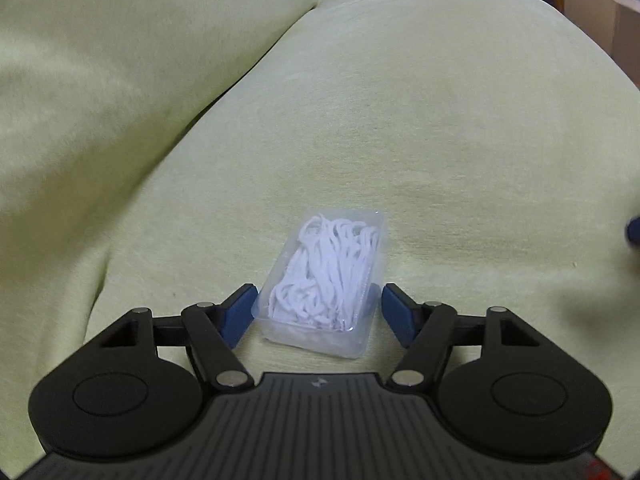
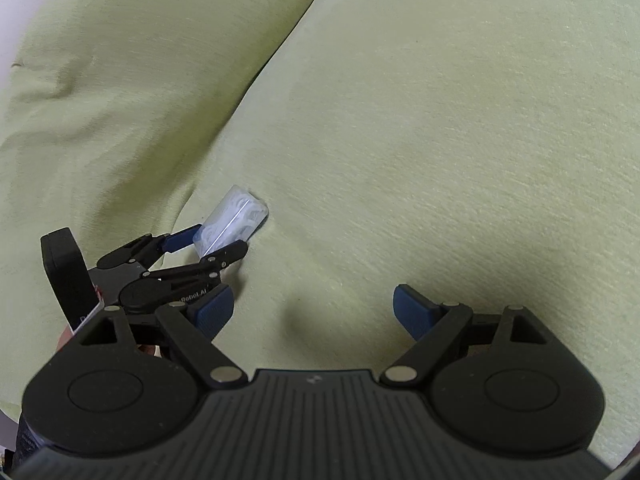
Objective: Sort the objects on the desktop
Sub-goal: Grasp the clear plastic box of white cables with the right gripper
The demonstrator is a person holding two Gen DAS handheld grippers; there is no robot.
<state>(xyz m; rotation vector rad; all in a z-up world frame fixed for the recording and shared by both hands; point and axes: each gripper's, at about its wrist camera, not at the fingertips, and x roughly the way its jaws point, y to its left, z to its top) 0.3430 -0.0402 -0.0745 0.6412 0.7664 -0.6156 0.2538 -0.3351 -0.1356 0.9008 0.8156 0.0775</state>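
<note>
Only readable text: white lettering "Robot.AI", first letter partly hidden, on black body of left gripper [image 2: 208,246], lower left of right wrist view. White-and-red label [image 2: 90,314] just below it, far left of frame; marks on it too cut off to read. Small pale emblem, no letters, on ribbed housing of right gripper [image 2: 314,308], bottom centre; same emblem in left wrist view, bottom centre.
</note>
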